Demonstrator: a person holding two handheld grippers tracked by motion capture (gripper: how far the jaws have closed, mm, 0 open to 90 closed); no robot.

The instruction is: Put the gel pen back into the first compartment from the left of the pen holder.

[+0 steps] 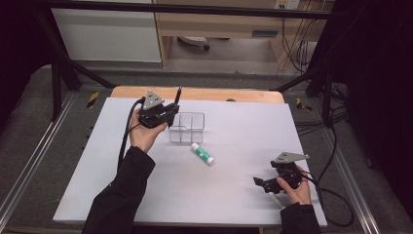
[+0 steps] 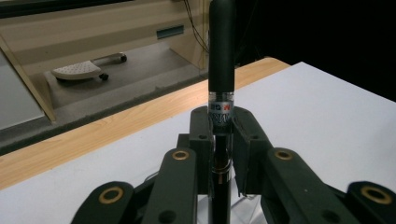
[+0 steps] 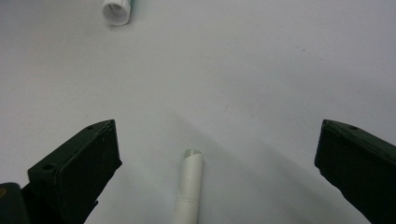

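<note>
Up near the table's (image 1: 146,195) far edge, the left gripper (image 2: 219,140) clamped a black pen (image 2: 221,56) upright beside the clear box (image 1: 187,127). Meanwhile the right gripper (image 3: 217,154) stood wide open at the near right corner, a white stick (image 3: 189,186) lying between its jaws.

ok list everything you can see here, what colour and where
marker: 1, black, upright in the left gripper's jaws, above the box
box: 1, clear, divided, far left-centre of the table
glue stick: 1, white with green label, lying just in front of the box
white pen: 1, white, lying on the table between the right gripper's open jaws
table: 1, white top with a wooden far edge
left gripper: 1, black, shut on the marker, beside the box
right gripper: 1, black, jaws open, near right of the table
hands: 2, dark sleeves, one on each gripper
</note>
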